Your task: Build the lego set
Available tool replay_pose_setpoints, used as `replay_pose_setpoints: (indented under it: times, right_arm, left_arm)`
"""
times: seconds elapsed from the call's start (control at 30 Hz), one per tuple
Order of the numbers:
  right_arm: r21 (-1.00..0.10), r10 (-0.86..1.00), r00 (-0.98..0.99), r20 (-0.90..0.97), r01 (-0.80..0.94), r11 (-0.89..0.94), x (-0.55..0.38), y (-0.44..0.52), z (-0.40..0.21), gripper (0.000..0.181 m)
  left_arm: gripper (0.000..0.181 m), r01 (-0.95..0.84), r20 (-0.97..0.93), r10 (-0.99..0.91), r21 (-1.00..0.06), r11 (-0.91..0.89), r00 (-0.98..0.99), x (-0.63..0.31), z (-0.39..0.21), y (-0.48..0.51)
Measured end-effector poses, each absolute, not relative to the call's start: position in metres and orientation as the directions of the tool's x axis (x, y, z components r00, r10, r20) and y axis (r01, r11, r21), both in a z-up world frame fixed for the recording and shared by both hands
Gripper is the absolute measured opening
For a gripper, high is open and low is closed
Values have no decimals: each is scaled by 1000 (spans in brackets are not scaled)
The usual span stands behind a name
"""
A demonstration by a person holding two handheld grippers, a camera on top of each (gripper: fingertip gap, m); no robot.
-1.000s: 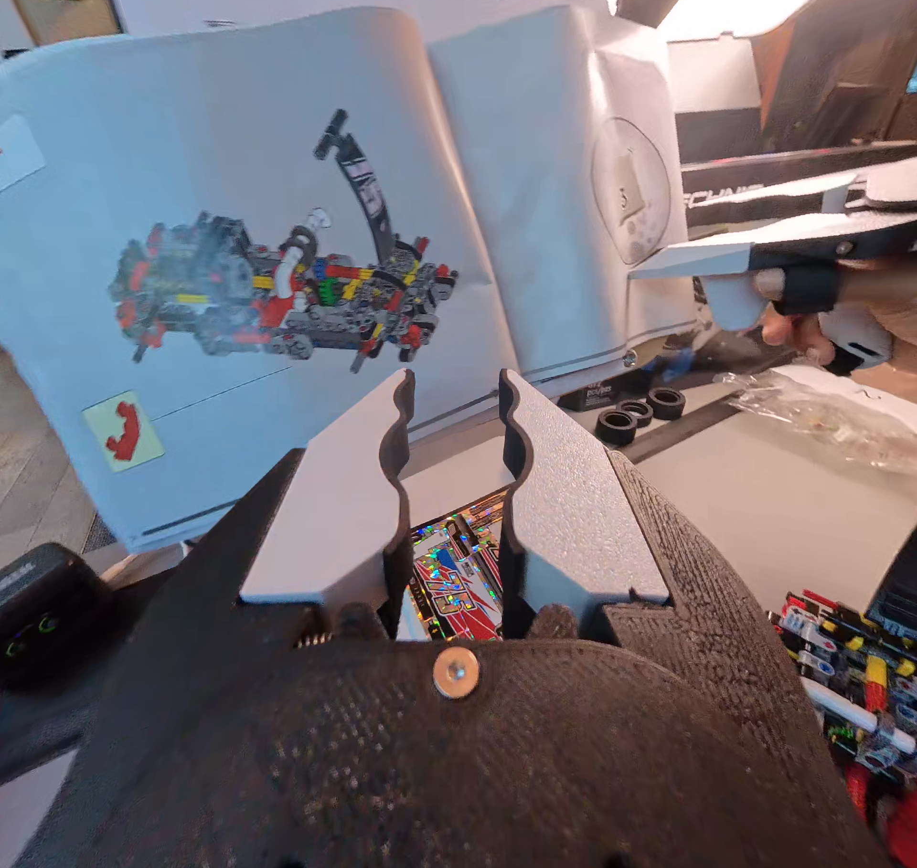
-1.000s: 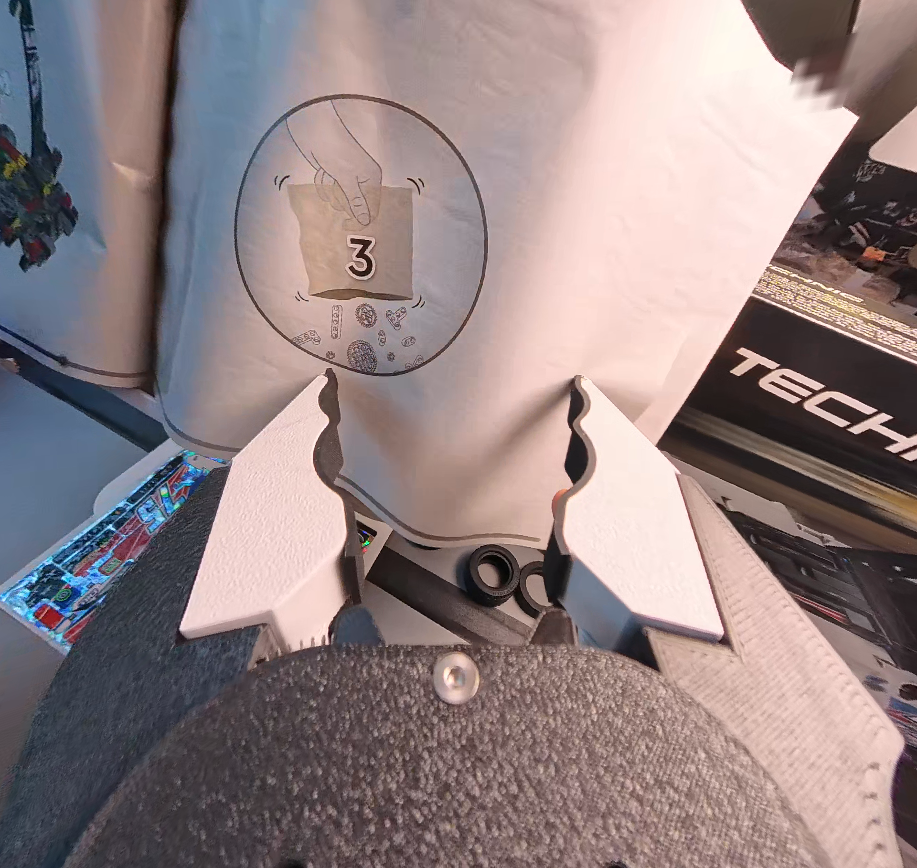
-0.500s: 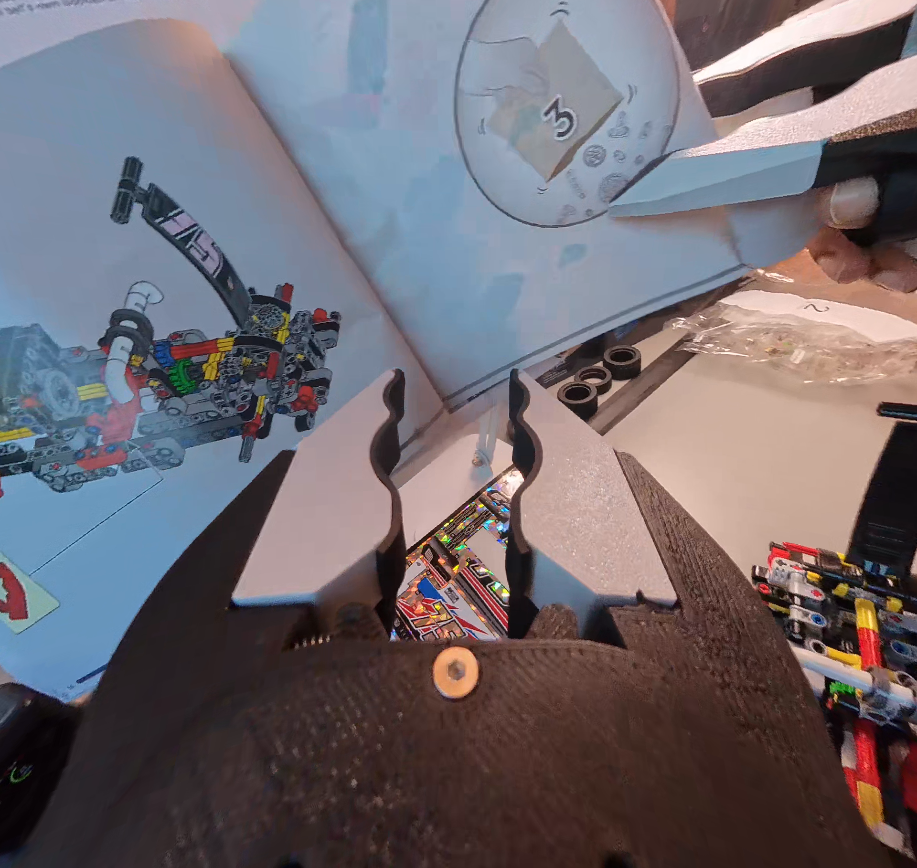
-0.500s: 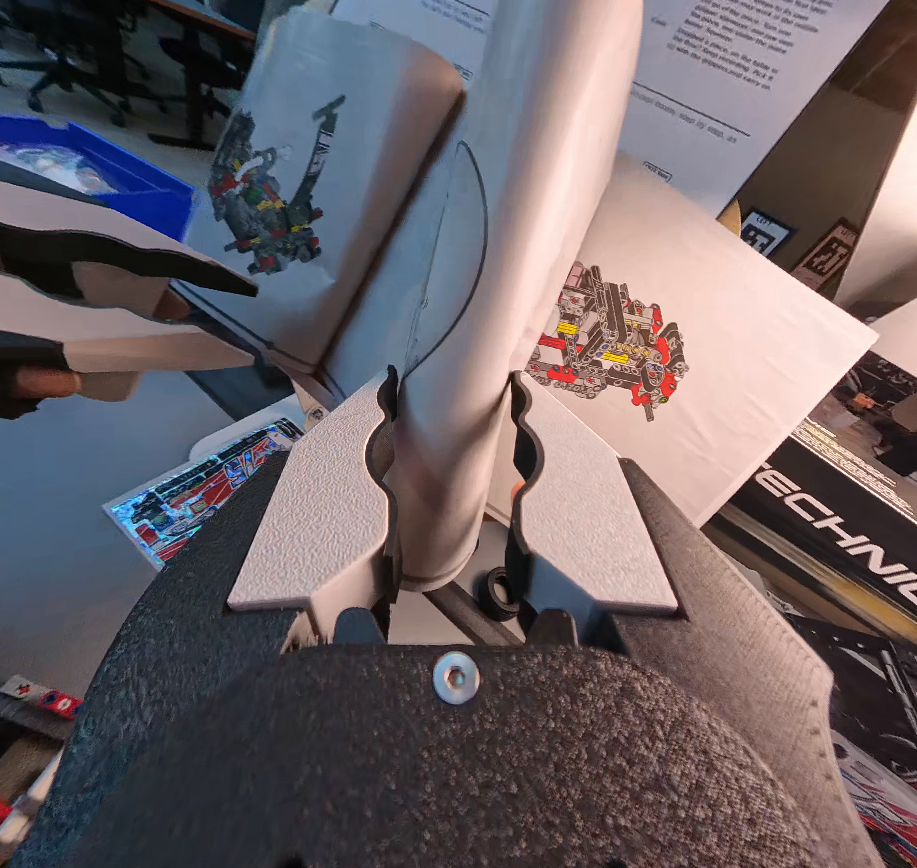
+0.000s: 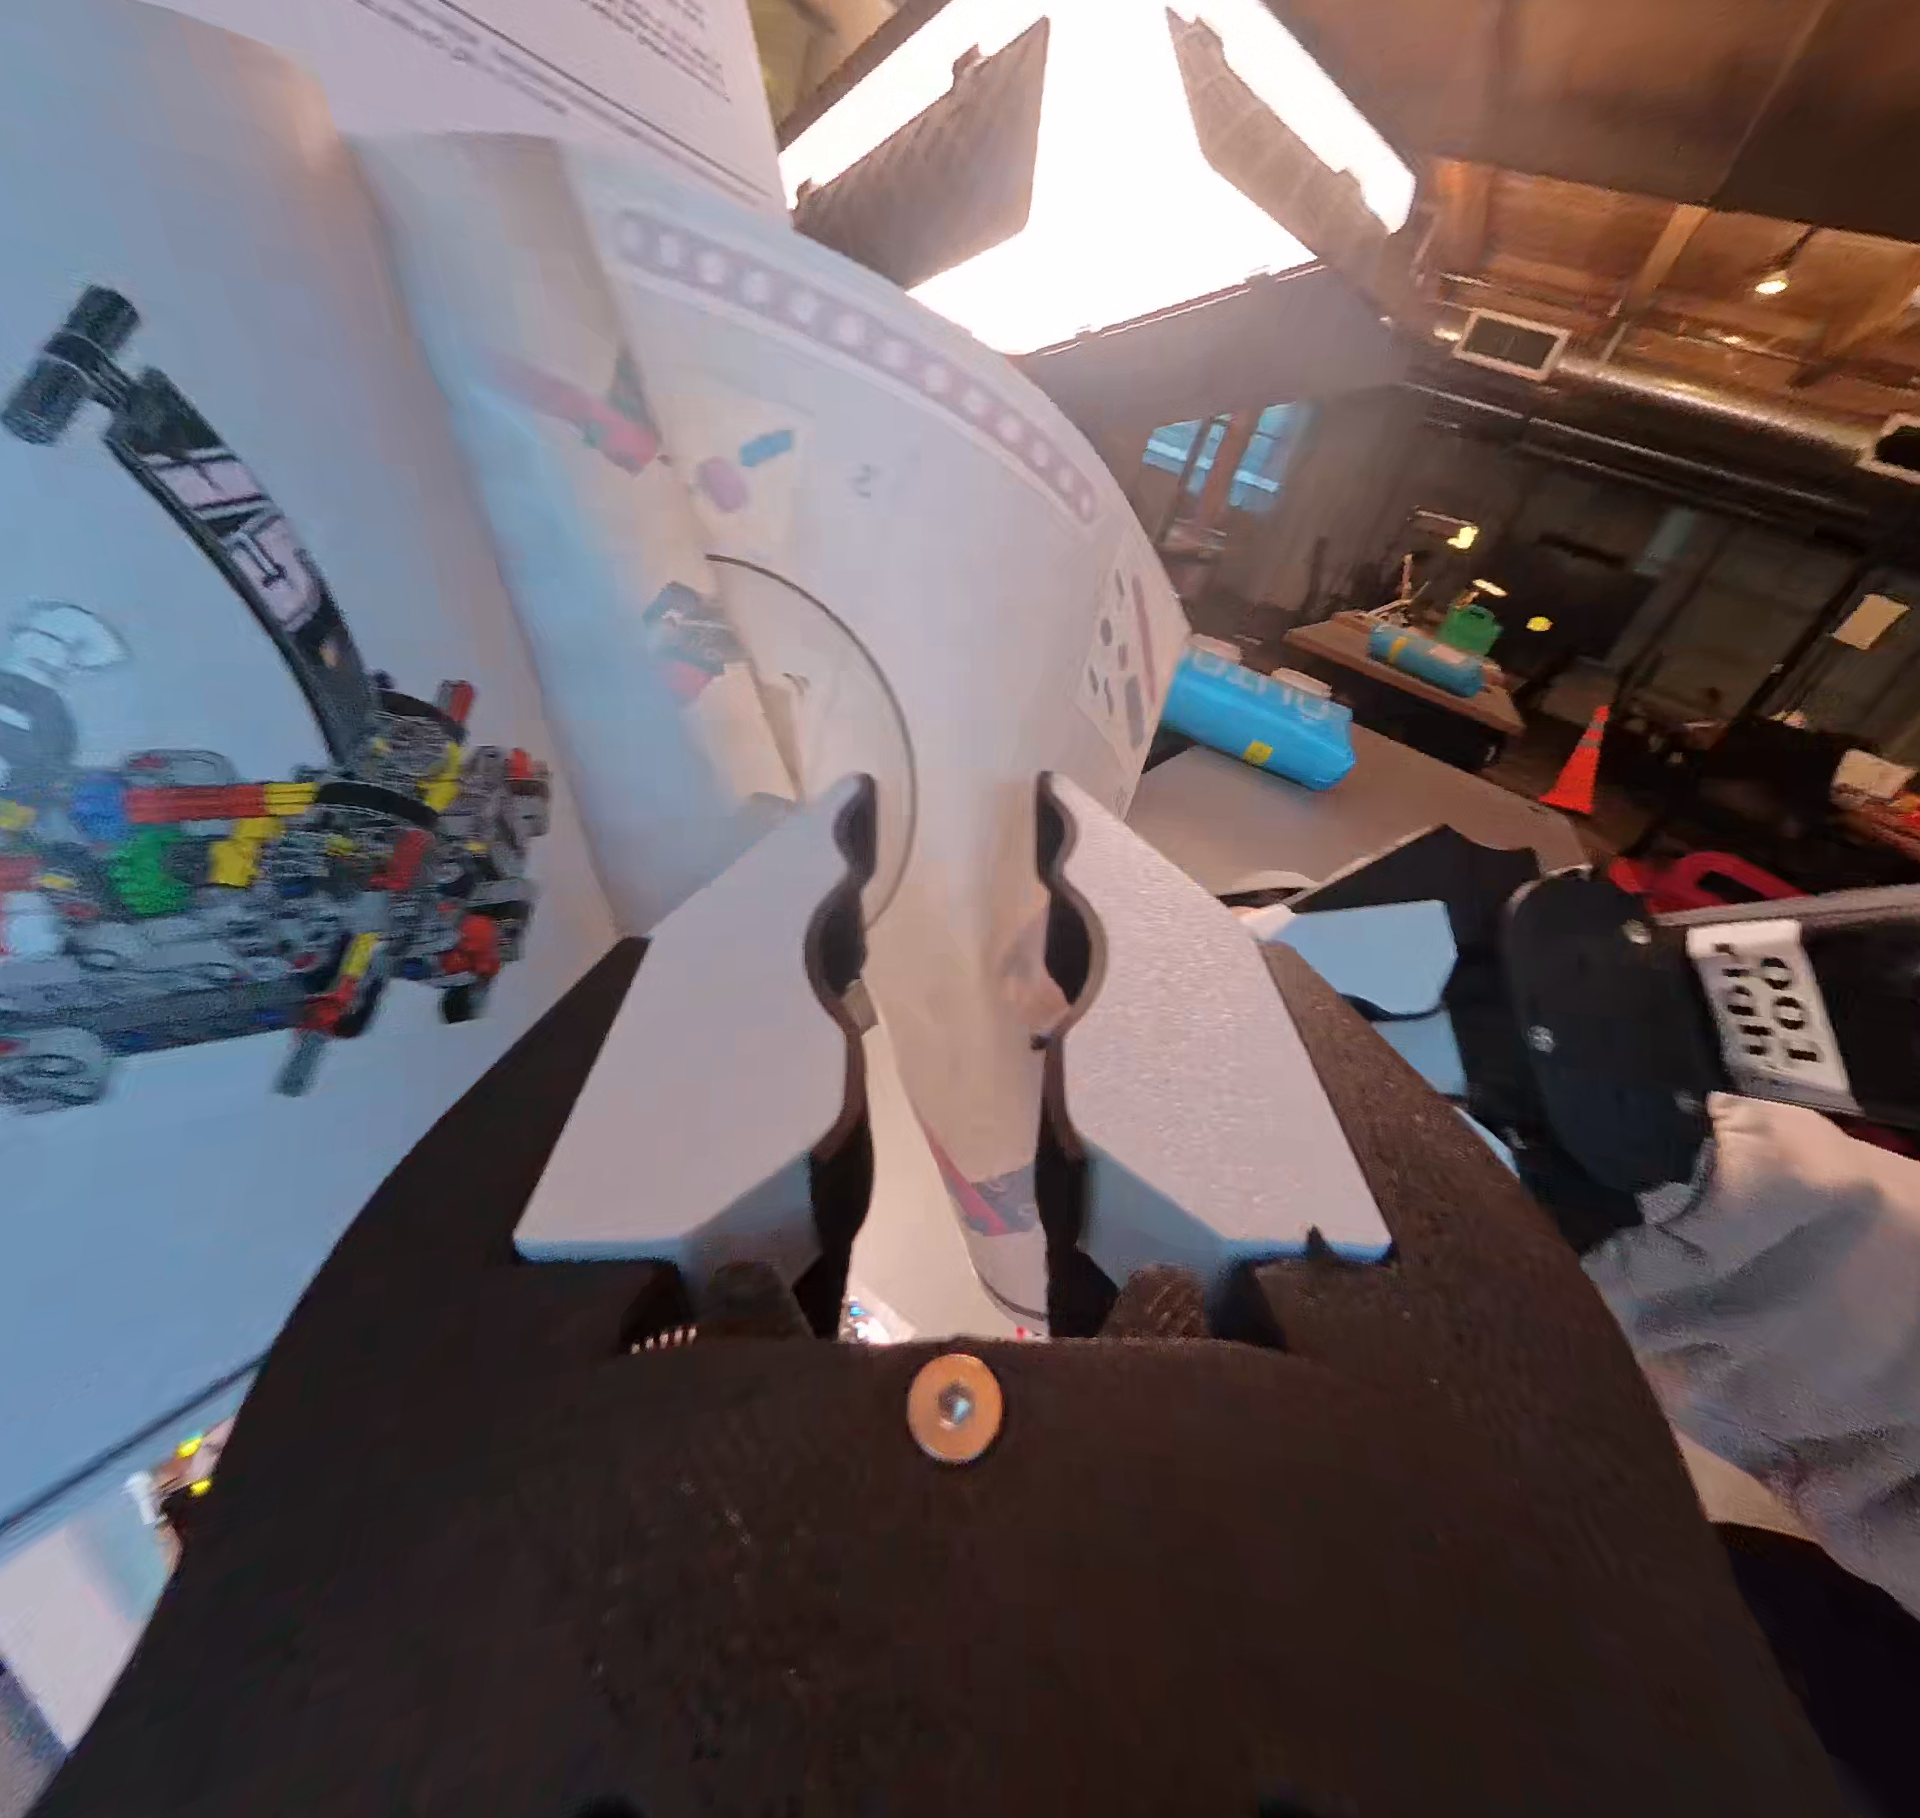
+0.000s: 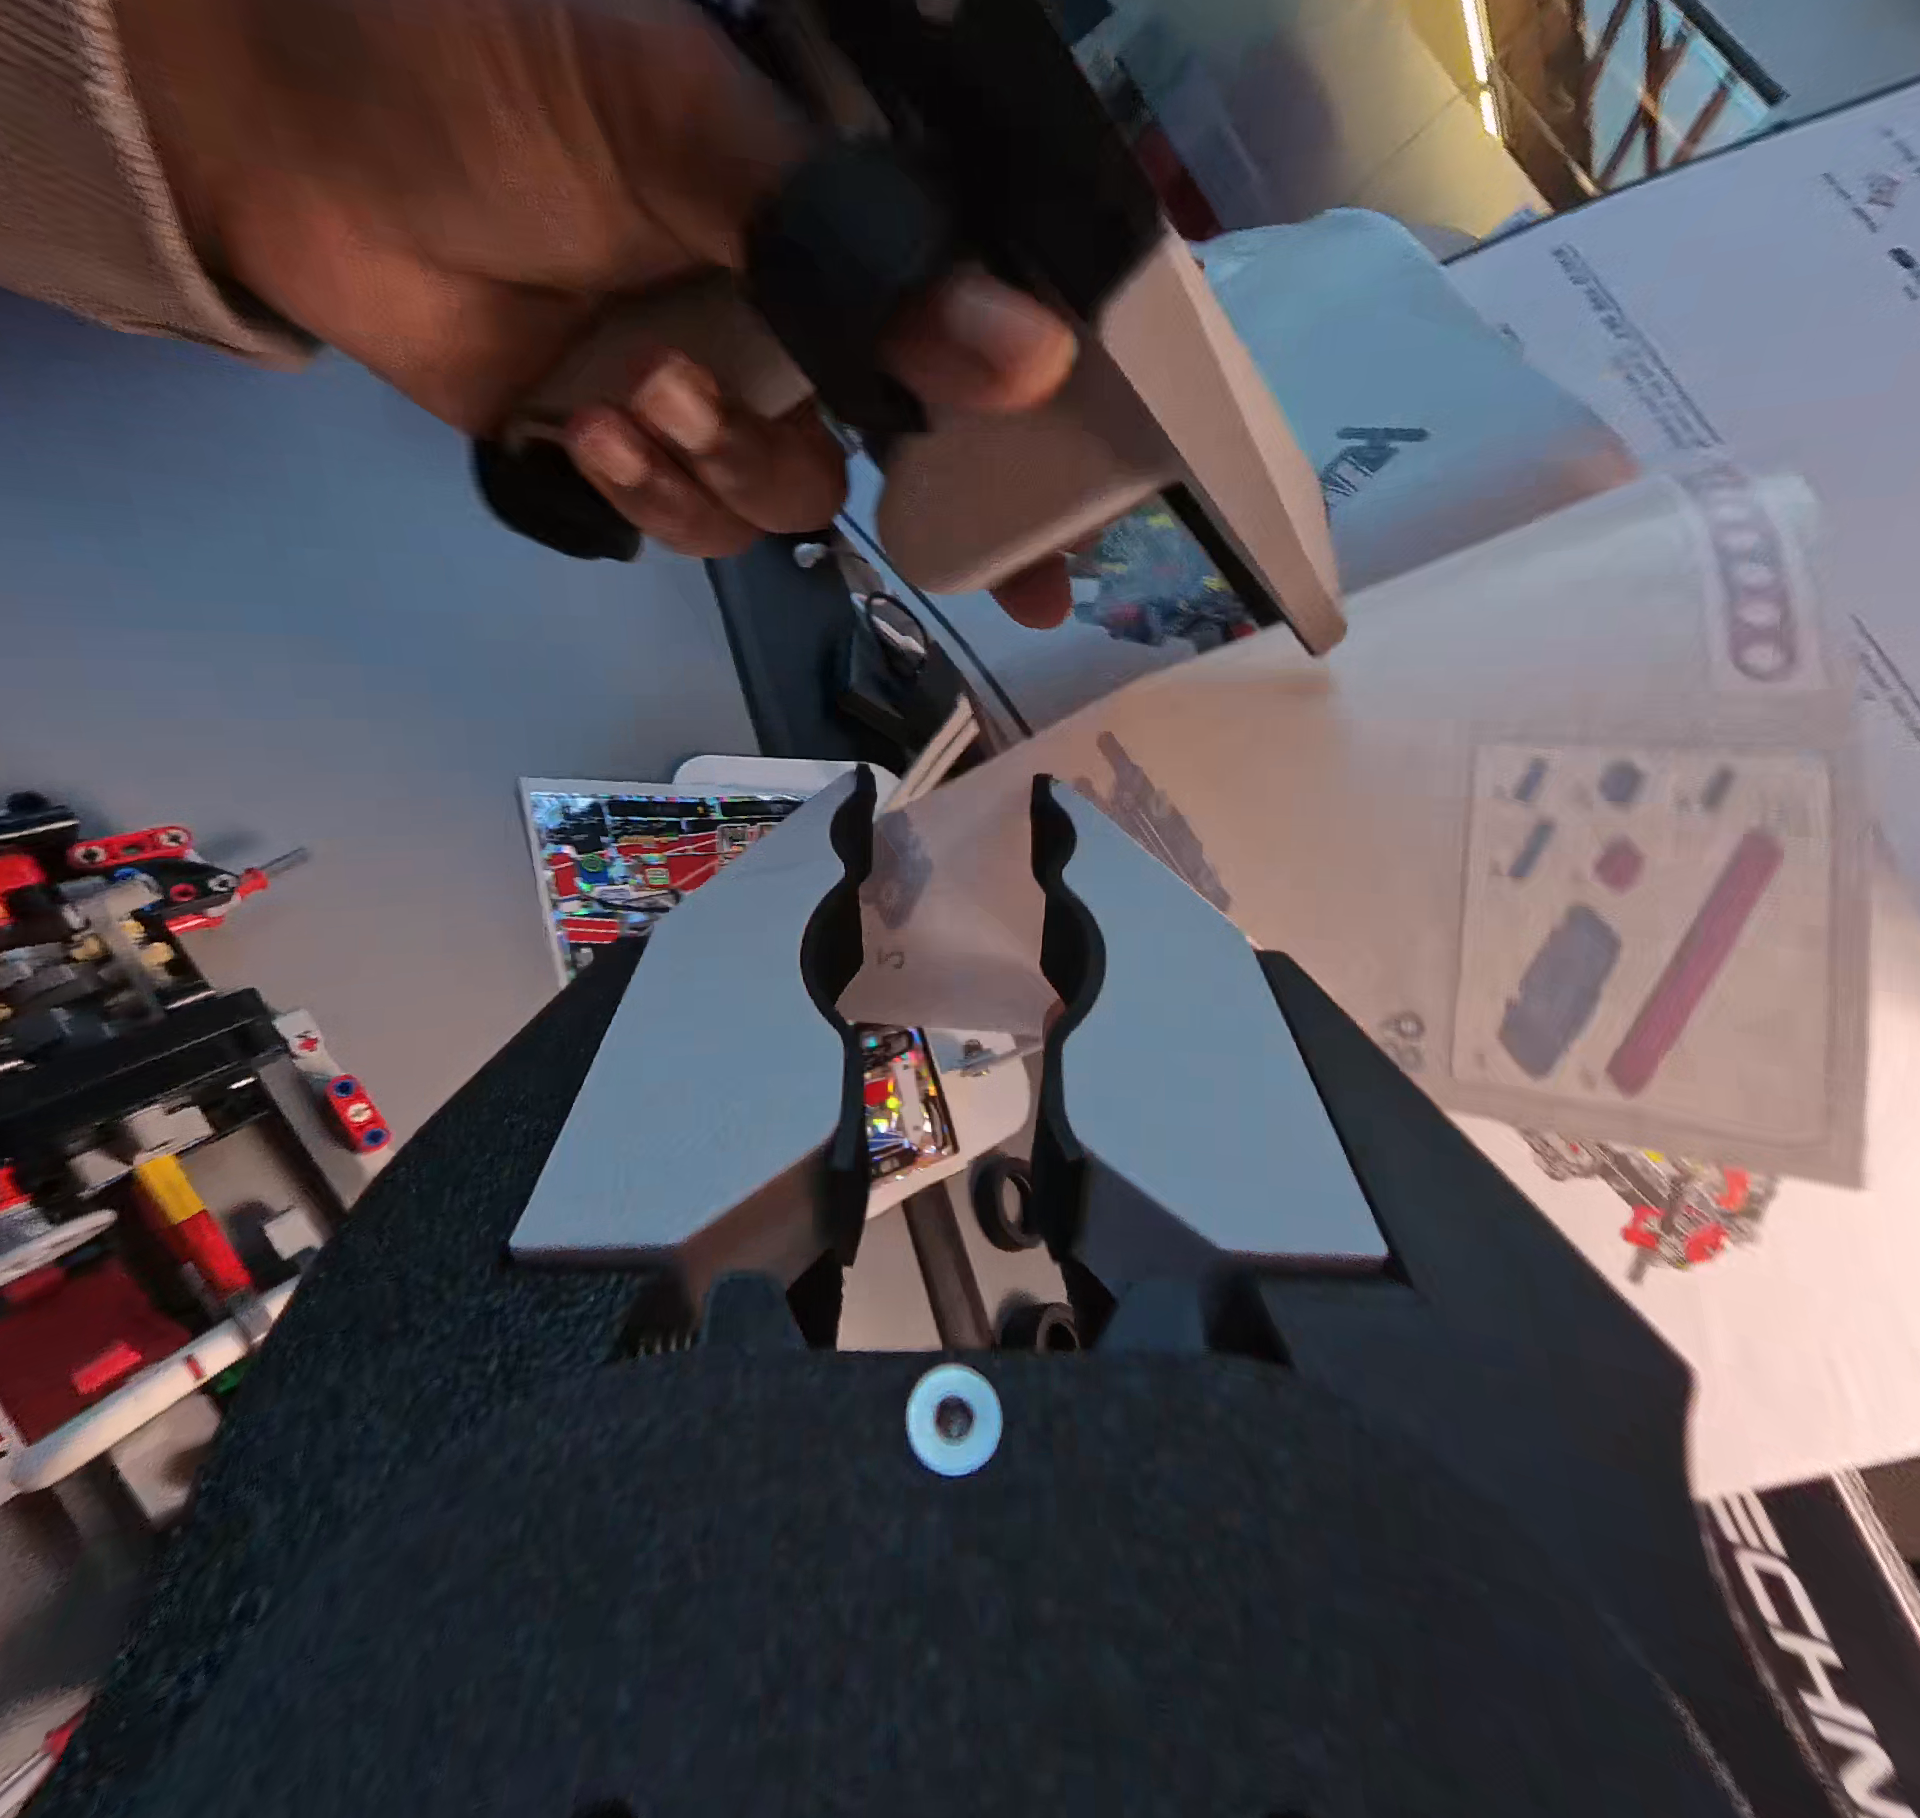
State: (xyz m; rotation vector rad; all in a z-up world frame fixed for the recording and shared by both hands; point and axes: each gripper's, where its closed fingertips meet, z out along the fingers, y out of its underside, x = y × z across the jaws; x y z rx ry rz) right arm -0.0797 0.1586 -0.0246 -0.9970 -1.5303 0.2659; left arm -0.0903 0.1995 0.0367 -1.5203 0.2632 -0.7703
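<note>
Paper page [image 6: 1195,833] of instruction booklet [image 5: 260,833] curled mid-turn, corner sat between right gripper [image 6: 948,895] fingers, gap narrow, couldn't tell if pinched. Left gripper [image 5: 948,895] narrow too, empty, beside page, probably steadying. Half-built lego model [image 6: 114,1041] waited on table [image 6: 260,573] at left.

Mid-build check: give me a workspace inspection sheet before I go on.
Surface: grey table.
Job's things: instruction booklet propped open, one page lifted; part-built model at left; black tyres; sticker sheet.
Clutter: black box.
Grippers: left gripper jaws apart, page curling between them; right gripper astride the page corner, grip unclear.
Cables: nothing seen.
Surroundings: blue bag and orange cone beyond.
</note>
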Motion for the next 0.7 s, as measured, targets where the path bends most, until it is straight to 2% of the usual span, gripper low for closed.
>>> replay_pose_setpoints:
  times: [0.03,0.07,0.17,0.23,0.3,0.33,0.37,0.4,0.43,0.47,0.5,0.53,0.57,0.7]
  right_arm:
    - [-673,720,59,691,417,611,-82,149,-28,28]
    - [-680,730,36,682,399,615,-82,140,-27,28]
    - [-765,788,28,615,263,588,-67,115,-2,27]
    - [-853,834,183,521,140,503,-41,129,33,28]
    - [-926,834,423,355,39,375,-4,180,61,53]
    - [-956,826,504,254,2,293,12,210,63,79]
    - [-985,833,538,128,-31,171,22,238,55,102]
    - [-998,856,516,-21,-58,10,22,257,40,115]
    - [-989,884,444,-146,-69,-128,16,262,26,106]
    - [-974,911,346,-226,-64,-217,7,258,17,75]
    - [-965,933,248,-261,-52,-256,-1,247,13,35]
    - [-969,949,194,-248,-48,-243,-7,237,14,10]
    - [-981,965,177,-194,-39,-190,-13,229,16,0]
    - [-999,999,53,8,52,5,-47,186,16,0]
  left_arm:
    - [11,276,292,-588,-954,-119,754,-95,36,201]
    - [1,284,292,-604,-952,-112,742,-97,38,199]
    - [0,285,303,-614,-950,-131,729,-109,33,193]
    - [0,245,278,-591,-960,-138,757,-119,21,192]
    - [0,238,287,-566,-958,-160,773,-129,8,194]
    - [0,247,299,-546,-954,-169,783,-134,3,197]
    - [0,254,307,-528,-952,-172,792,-139,-1,199]
    - [0,253,308,-512,-951,-176,802,-142,-6,202]
    - [2,239,300,-491,-953,-184,818,-145,-13,205]
    - [4,216,285,-464,-956,-197,839,-148,-21,209]
    - [6,188,264,-432,-959,-211,862,-153,-29,212]
    - [7,157,233,-394,-964,-214,889,-160,-36,214]
    - [7,127,197,-359,-969,-210,912,-167,-40,215]
    - [10,44,87,-206,-978,-203,975,-206,-49,225]
